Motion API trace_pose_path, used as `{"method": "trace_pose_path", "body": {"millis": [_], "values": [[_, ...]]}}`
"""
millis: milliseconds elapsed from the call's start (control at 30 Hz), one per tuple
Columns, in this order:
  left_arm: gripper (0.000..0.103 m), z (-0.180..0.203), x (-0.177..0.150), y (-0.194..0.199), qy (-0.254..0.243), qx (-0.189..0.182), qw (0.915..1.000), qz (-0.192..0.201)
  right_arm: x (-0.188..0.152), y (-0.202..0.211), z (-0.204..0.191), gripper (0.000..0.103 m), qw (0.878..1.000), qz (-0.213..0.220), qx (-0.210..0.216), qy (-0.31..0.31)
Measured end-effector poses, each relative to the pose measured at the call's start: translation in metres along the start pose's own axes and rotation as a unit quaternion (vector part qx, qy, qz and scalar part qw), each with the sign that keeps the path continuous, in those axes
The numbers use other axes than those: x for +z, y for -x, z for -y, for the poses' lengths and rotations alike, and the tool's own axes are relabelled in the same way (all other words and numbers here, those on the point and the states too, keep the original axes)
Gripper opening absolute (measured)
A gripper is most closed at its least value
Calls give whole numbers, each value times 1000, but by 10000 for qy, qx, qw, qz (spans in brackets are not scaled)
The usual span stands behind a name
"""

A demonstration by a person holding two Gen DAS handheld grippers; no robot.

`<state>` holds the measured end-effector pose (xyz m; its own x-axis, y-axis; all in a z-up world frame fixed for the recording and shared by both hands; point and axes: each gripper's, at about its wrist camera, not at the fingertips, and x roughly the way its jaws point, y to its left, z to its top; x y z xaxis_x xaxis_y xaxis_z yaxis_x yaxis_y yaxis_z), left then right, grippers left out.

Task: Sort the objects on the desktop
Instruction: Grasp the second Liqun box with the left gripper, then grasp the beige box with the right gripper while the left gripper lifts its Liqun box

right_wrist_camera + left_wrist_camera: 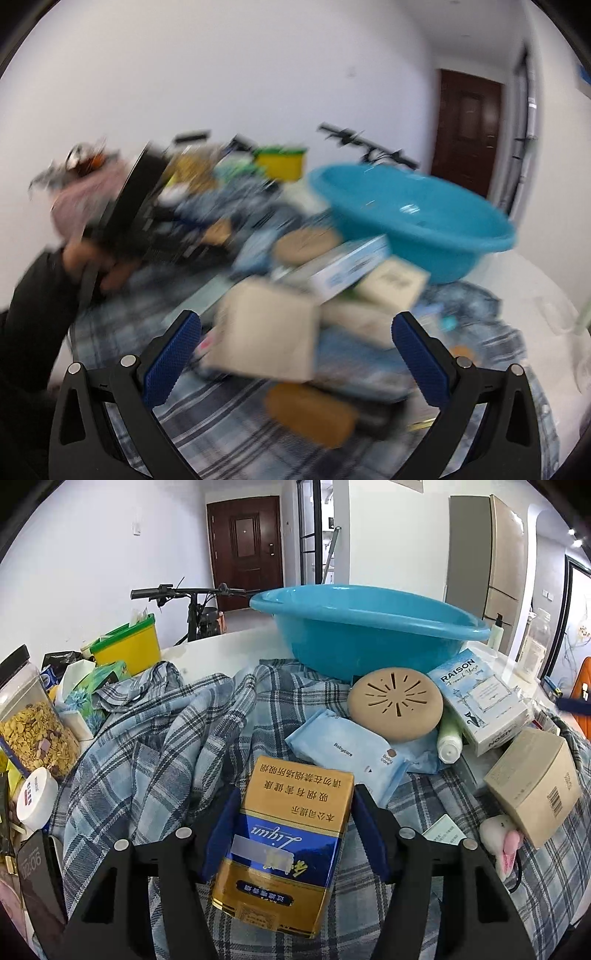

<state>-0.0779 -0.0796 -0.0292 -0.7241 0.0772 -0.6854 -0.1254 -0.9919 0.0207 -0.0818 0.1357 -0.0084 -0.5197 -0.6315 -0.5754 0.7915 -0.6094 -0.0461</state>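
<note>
Holding the gold-and-blue carton [284, 845] pinched in the left gripper [291, 834], lower centre of frame; right gripper [295, 350] is spread, empty. Next move, I'd guess: carry it up to the blue basin [369, 627].

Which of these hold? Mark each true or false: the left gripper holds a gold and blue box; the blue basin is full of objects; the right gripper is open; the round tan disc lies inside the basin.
1. The left gripper holds a gold and blue box. True.
2. The blue basin is full of objects. False: what shows of its inside in the right wrist view holds nothing.
3. The right gripper is open. True: its jaws stand wide apart, gripping nothing.
4. The round tan disc lies inside the basin. False: it sits outside, in front of it.
</note>
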Motion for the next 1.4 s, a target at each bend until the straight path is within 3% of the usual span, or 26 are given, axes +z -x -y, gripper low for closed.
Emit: {"method": "trace_pose_path", "body": {"millis": [33,100,367,433,467,667,833,1233,1400], "values": [[64,-1,0,0,8,-4,10000,9,-1,-6,-5,101,9999,-71,50,69],[64,-1,0,1,22,-14,10000,23,0,-18,-6,88,9997,-165,170,56],[64,0,0,3,11,-31,10000,32,-3,-45,15,83,9970,-336,495,-491],[64,0,0,3,14,-32,10000,43,-3,-43,13,79,9969,-273,584,-455],[64,0,1,3,17,-39,10000,54,-3,-45,12,70,9967,-316,607,-445],[64,2,0,9,18,-37,9997,241,-5,-43,19,62,9946,-191,759,-686],[64,4,0,19,-7,12,9988,490,-7,-28,32,59,9930,180,603,-1004],[64,4,0,25,9,56,9978,658,-9,4,31,58,9900,1004,-32,-995],[64,10,5,19,-173,380,9979,496,-12,13,40,58,9849,1216,-318,-1194]]}}
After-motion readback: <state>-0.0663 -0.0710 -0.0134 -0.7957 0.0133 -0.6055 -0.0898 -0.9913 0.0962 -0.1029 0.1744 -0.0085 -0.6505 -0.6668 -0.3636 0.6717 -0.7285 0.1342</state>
